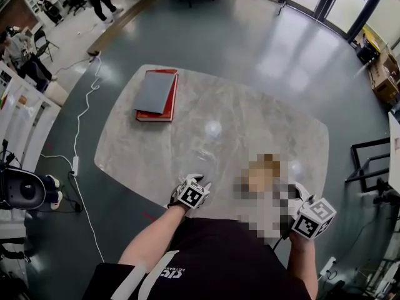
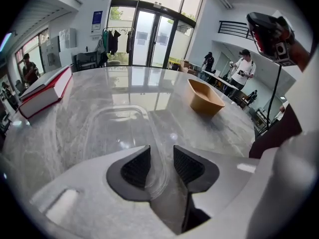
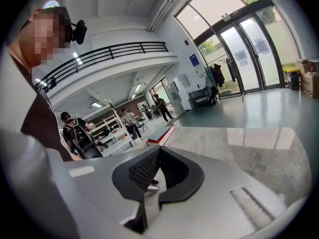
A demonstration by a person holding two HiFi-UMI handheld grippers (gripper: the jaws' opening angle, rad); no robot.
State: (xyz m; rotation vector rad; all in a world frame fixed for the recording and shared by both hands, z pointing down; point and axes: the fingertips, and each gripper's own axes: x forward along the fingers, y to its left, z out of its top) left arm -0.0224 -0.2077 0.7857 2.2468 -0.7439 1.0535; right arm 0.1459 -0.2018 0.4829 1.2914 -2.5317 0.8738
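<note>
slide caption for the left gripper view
Left gripper, jaws open, straddles the rim of a clear container on a table.

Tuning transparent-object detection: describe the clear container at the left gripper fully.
The clear container is a shallow rectangular tub with rounded corners, seemingly transparent plastic, lidless and empty. It stands upright on the grey marbled table. Its near rim runs between the parted jaws of the left gripper; contact cannot be told. The tan bowl stands apart, farther off.
</note>
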